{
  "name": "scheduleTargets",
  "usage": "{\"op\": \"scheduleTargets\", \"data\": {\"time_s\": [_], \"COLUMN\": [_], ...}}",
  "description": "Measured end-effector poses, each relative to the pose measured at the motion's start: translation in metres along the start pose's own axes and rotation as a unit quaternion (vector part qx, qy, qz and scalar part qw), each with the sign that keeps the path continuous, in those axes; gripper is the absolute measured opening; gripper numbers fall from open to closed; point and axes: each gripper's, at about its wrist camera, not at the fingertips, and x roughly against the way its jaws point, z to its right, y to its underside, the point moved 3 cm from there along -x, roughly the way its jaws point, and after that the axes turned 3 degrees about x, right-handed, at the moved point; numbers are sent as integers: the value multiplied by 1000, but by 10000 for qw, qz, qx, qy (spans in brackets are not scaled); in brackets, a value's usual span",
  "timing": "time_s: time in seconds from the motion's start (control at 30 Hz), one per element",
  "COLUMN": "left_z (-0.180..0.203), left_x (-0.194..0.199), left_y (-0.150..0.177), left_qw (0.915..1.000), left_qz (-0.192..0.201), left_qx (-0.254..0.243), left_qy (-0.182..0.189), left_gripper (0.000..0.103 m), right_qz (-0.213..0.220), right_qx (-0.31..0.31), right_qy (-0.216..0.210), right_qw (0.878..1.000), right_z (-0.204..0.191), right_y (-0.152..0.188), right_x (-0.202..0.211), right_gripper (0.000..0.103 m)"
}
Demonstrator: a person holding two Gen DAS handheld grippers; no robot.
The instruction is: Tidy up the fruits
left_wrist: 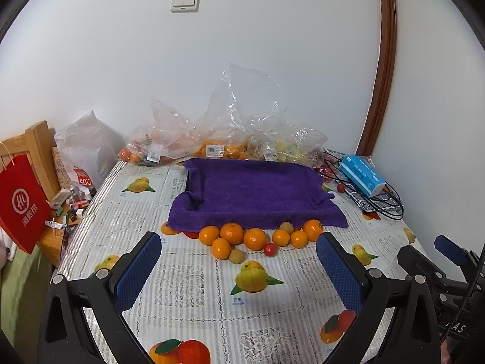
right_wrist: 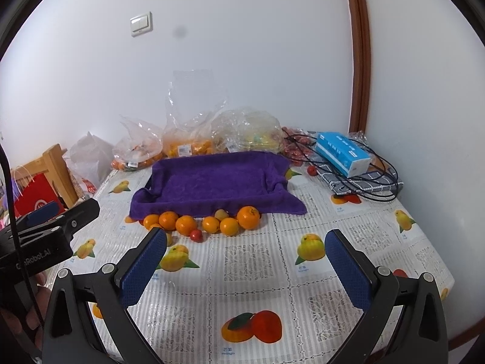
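Several oranges [left_wrist: 232, 233] [right_wrist: 185, 225], two small yellow-green fruits [left_wrist: 236, 256] [right_wrist: 221, 213] and a small red fruit [left_wrist: 270, 249] [right_wrist: 196, 235] lie in a loose row on the table, against the front edge of a tray draped in a purple towel [left_wrist: 254, 194] [right_wrist: 212, 182]. The tray holds nothing. My left gripper [left_wrist: 239, 265] is open and empty, hovering just short of the fruit row. My right gripper [right_wrist: 247, 257] is open and empty, over bare tablecloth right of the fruit. Each gripper shows at the edge of the other's view.
The table has a fruit-print tablecloth [left_wrist: 194, 285]. Clear plastic bags of fruit [left_wrist: 212, 139] [right_wrist: 188, 142] stand behind the tray by the wall. A blue tissue box [left_wrist: 360, 174] [right_wrist: 342, 153] on black cables sits back right. A red paper bag [left_wrist: 21, 203] hangs at the left.
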Motion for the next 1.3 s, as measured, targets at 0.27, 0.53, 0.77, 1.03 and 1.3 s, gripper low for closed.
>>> {"op": "scheduleTargets", "data": {"time_s": [0.27,0.53,0.77,1.03,1.3], "left_z": [-6,-20,-17,-20,-32], "left_x": [-11,-35,-52,-78,-107], "left_y": [-2,7,9,20,28], "left_qw": [9996,9991,9991,9981,9952], "left_qz": [-75,-292,-277,-553,-869], "left_qx": [21,186,-41,-11,-201], "left_qy": [-286,-262,-322,-266,-393], "left_gripper": [103,103,103,102,100], "right_qz": [-193,-534,-463,-811,-1128], "right_qx": [-47,210,44,109,281], "right_qy": [158,260,-81,-258,-416], "right_qw": [9997,9980,9989,9963,9923], "right_z": [2,-2,4,4,6], "right_y": [2,15,19,26,30], "right_x": [-14,-44,-69,-100,-131], "right_gripper": [103,103,103,96,95]}}
